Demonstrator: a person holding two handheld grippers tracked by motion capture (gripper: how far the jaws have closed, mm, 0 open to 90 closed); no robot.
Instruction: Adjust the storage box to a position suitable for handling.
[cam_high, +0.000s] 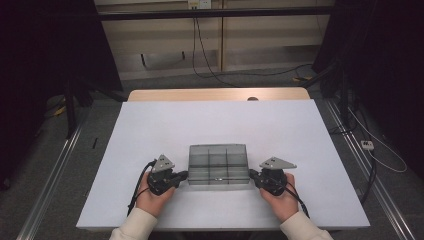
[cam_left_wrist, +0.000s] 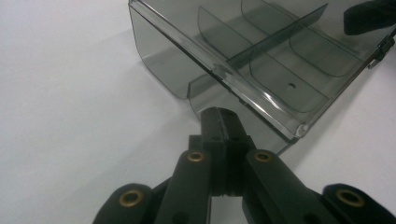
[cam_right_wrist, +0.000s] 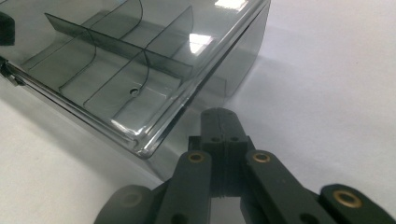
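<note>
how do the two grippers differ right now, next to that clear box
The left gripper sits at the box's left end, the right gripper at its right end. The left gripper points right toward the box, the right one points left. Shared: both have their jaws shut with nothing between them, tips by the box's near corners, each held in a hand on the white table.

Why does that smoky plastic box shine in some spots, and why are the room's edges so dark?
Right gripper view: overhead light glares white on the lid of the compartment box. Left gripper view: a thin highlight along its front edge, soft shadow on the table. High view: the white table is evenly lit, the surroundings fall into darkness.
</note>
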